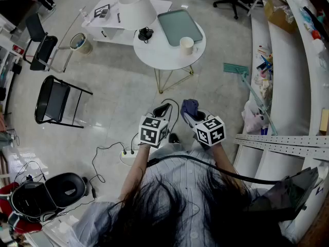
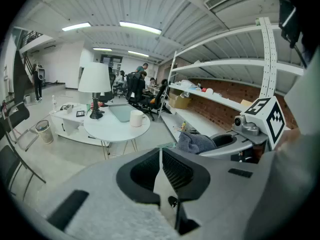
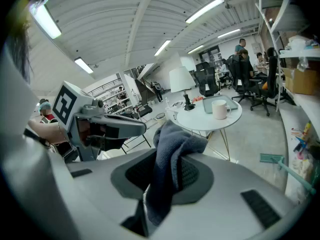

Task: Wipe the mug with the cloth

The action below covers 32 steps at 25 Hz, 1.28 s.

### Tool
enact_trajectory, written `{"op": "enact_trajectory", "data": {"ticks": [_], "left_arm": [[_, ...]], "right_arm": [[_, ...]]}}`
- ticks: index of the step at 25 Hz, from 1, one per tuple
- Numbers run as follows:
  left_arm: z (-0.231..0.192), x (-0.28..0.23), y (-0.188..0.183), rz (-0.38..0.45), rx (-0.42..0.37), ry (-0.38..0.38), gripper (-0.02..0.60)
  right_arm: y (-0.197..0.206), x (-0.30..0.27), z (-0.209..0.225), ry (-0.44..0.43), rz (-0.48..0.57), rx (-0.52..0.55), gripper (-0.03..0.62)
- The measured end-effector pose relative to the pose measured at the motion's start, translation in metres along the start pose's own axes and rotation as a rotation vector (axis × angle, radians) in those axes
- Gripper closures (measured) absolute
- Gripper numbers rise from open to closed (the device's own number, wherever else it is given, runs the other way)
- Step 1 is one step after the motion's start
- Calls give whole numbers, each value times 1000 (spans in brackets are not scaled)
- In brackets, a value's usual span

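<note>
A white mug (image 1: 186,46) stands on the round white table (image 1: 159,53), well ahead of both grippers; it shows small in the left gripper view (image 2: 136,118) and the right gripper view (image 3: 219,109). My right gripper (image 1: 189,108) is shut on a blue-grey cloth (image 3: 169,159), which bunches up above the jaws and hangs down between them. The cloth (image 2: 196,142) also shows from the left gripper view. My left gripper (image 1: 162,110) is held beside the right one, jaws closed together with nothing in them (image 2: 160,156).
On the table sit a grey-green tray (image 1: 179,27) and a white-shaded lamp (image 1: 136,9). A low white side table (image 1: 103,22) stands behind it. Black chairs (image 1: 57,101) are at the left, shelving (image 1: 288,60) at the right, and a power strip with cables (image 1: 127,156) lies on the floor.
</note>
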State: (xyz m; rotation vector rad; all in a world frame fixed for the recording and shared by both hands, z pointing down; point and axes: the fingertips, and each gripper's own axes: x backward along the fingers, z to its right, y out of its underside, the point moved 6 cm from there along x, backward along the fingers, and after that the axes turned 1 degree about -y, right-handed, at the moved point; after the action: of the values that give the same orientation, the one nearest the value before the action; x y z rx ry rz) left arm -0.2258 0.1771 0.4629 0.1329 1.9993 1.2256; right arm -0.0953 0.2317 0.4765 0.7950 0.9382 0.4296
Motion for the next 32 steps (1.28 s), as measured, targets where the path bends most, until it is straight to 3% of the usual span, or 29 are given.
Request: {"op": "enact_trajectory", "data": {"ticks": [19,32], "left_arm": [[-12,-3,6,-10,0,40,551],[-19,-20,0,-22,54,34,551]], "right_arm": [[0,1,-2,51,46,-76,508],[-12,1,31,89,33,-92,508]]}}
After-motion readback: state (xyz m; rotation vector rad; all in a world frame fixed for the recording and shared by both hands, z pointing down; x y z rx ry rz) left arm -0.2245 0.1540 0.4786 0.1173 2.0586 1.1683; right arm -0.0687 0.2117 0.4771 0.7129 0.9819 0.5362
